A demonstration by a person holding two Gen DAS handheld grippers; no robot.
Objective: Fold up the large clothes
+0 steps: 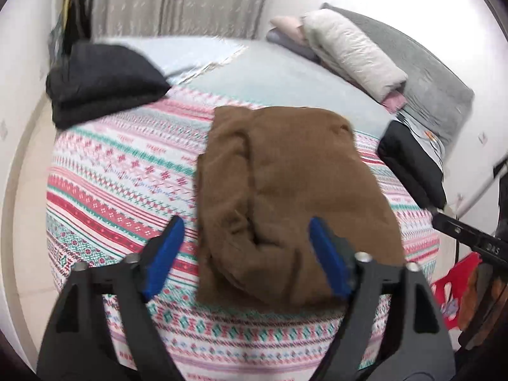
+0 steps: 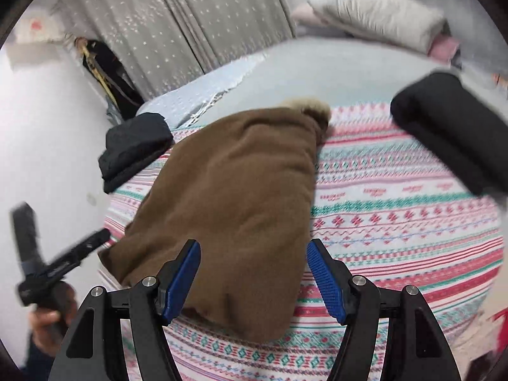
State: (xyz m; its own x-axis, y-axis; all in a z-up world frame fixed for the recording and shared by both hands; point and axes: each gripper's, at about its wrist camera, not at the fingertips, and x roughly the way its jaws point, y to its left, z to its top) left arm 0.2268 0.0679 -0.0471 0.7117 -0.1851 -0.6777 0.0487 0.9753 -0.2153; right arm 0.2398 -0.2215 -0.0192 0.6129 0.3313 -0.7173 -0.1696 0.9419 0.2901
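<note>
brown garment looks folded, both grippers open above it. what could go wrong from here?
1. The brown garment lies near the bed's near edge; a push or drag toward the person might slide it off.
2. Its near end is bunched and loose, so lifting it with the left gripper or right gripper at one point may undo the fold.
</note>
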